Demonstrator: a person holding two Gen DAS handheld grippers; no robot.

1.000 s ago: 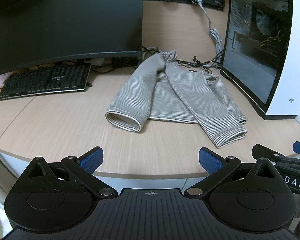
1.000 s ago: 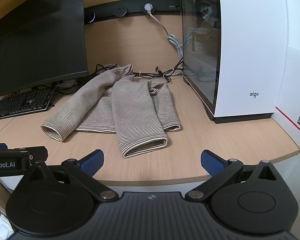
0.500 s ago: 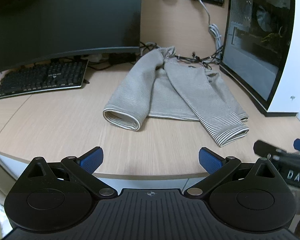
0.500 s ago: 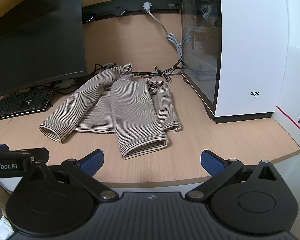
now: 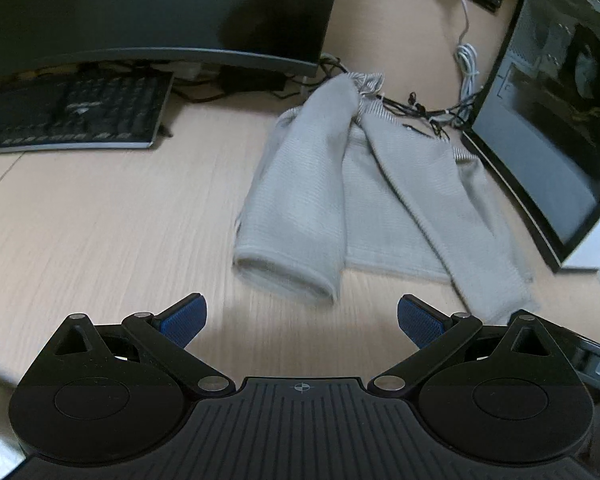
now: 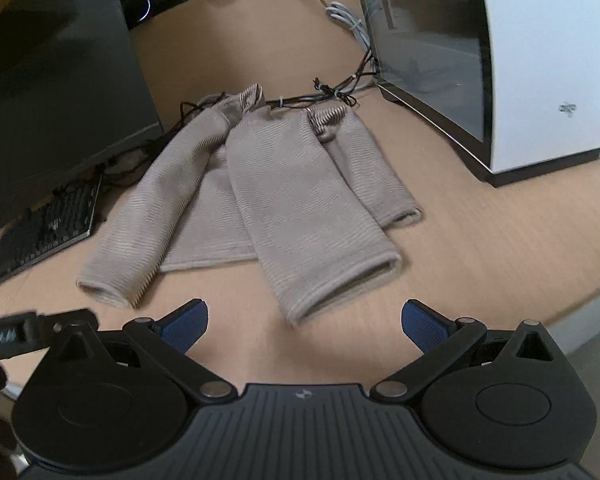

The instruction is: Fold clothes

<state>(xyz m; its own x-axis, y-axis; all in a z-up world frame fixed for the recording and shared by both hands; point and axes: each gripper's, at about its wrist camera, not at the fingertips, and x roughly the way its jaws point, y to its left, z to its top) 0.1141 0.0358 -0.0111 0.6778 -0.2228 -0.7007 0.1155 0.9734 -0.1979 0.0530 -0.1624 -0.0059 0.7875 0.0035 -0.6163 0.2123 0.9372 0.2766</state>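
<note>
A grey striped sweater (image 5: 364,196) lies flat on the wooden desk (image 5: 100,232), both sleeves folded over its body with the cuffs toward me. My left gripper (image 5: 300,322) is open and empty, just short of the left sleeve cuff (image 5: 284,276). In the right wrist view the sweater (image 6: 276,184) lies ahead, and my right gripper (image 6: 304,322) is open and empty, just short of the right sleeve cuff (image 6: 340,284). The left gripper's side shows at the left edge of that view (image 6: 32,330).
A dark monitor (image 5: 148,4) and black keyboard (image 5: 72,114) stand at the back left. A white PC case with a glass side (image 6: 500,52) stands at the right. Cables (image 5: 420,110) lie behind the sweater's collar. The desk's front edge (image 6: 572,304) is near the right gripper.
Both grippers have moved forward over the desk and tilted down toward the sweater, which now looks closer. Both stay open. The sweater has not moved.
</note>
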